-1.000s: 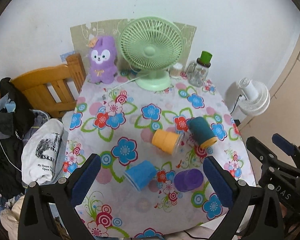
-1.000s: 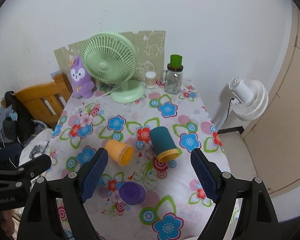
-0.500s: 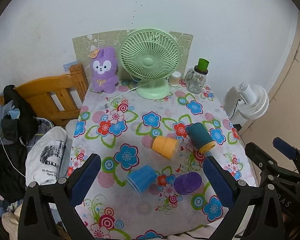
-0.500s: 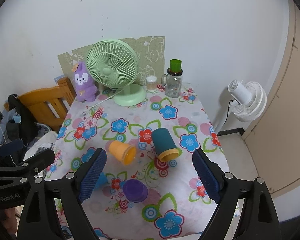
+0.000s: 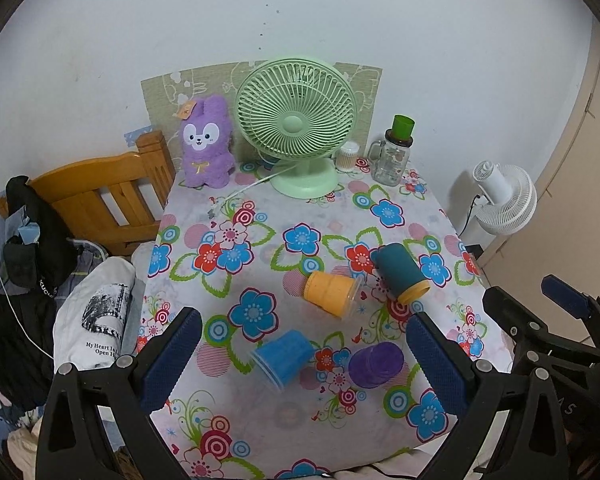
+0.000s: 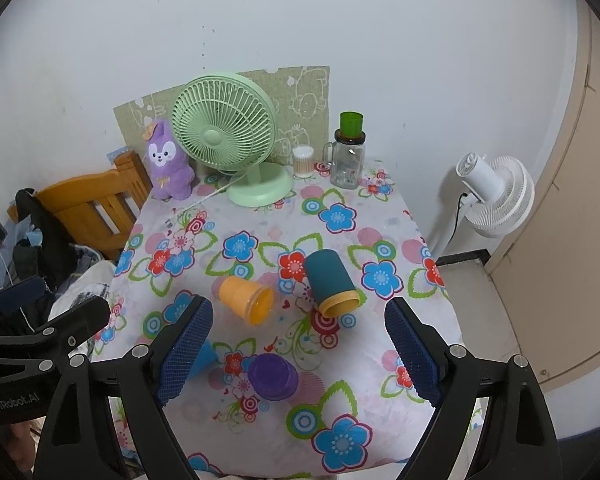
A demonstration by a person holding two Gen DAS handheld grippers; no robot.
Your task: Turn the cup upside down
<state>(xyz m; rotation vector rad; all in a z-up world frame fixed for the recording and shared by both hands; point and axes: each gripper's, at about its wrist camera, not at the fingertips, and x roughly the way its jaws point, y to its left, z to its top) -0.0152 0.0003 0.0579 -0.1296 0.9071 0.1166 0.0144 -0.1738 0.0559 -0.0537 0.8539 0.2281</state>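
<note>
Several cups sit on the flowered tablecloth (image 5: 260, 224). An orange cup (image 5: 331, 293) (image 6: 245, 295) and a teal cup with a yellow rim (image 5: 400, 272) (image 6: 330, 282) lie on their sides. A blue cup (image 5: 284, 358) lies on its side; in the right wrist view (image 6: 203, 358) it is half hidden behind a finger. A purple cup (image 5: 376, 364) (image 6: 273, 374) stands upside down. My left gripper (image 5: 304, 364) is open above the near table edge. My right gripper (image 6: 298, 354) is open and empty, and shows in the left wrist view (image 5: 540, 320).
A green desk fan (image 5: 296, 120), a purple plush rabbit (image 5: 206, 144), a glass jar with a green cap (image 5: 394, 152) and a small container (image 5: 347, 157) stand at the back. A wooden chair (image 5: 108, 196) with clothes is left. A white floor fan (image 5: 504, 200) is right.
Both grippers have pulled back and up from the table, so the cups look smaller and farther away. The cups have not moved.
</note>
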